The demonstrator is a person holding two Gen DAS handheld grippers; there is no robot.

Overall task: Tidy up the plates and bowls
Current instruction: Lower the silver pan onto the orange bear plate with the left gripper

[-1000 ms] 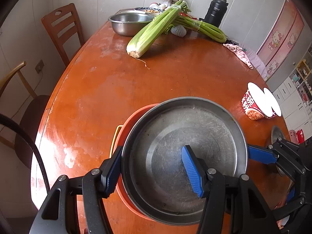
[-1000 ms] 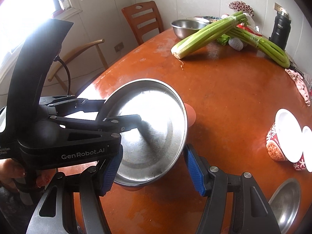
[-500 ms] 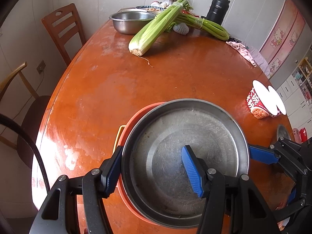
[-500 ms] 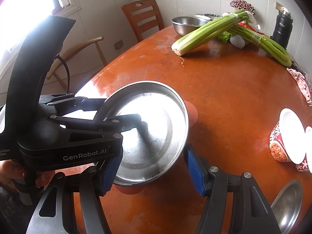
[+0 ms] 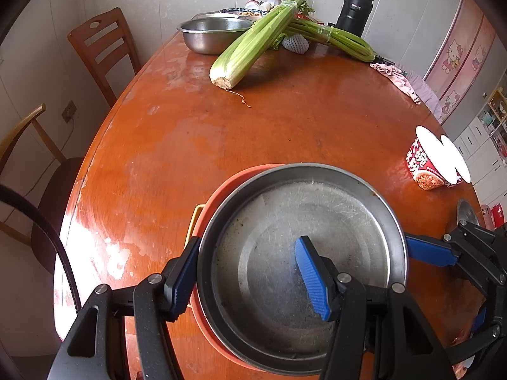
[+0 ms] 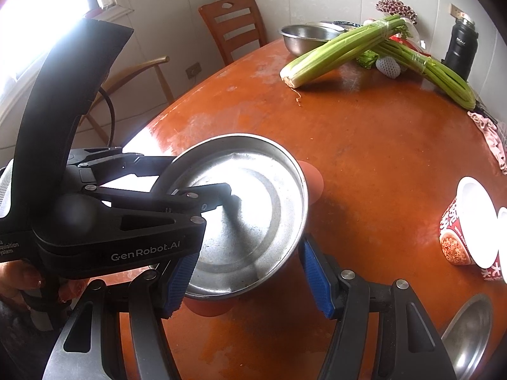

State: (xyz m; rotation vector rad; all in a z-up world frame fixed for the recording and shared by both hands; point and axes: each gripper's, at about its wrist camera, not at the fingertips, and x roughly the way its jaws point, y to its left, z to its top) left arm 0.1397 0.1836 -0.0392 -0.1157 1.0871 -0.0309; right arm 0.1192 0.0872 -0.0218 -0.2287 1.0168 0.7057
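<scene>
A round steel plate [image 5: 304, 253] lies on top of an orange plate [image 5: 218, 196] near the table's front edge; both show in the right wrist view, steel [image 6: 253, 215] over orange [image 6: 313, 180]. My left gripper [image 5: 247, 275] is open, with one finger outside the steel plate's left rim and the other over its middle. My right gripper [image 6: 247, 278] is open, its fingers on either side of the plate's right rim. Its blue fingers [image 5: 427, 250] show beside the rim in the left wrist view.
Celery bunches [image 5: 253, 44], a steel bowl [image 5: 212, 31] and a black flask [image 5: 351, 15] stand at the far end. Two noodle cups [image 6: 469, 231] and another steel dish [image 6: 469, 332] sit at the right. Chairs [image 5: 101, 50] stand left of the round table [image 5: 285, 120].
Both grippers and the stacked plates keep their relation. The views have shifted slightly, and the far objects sit a little lower in the left wrist view.
</scene>
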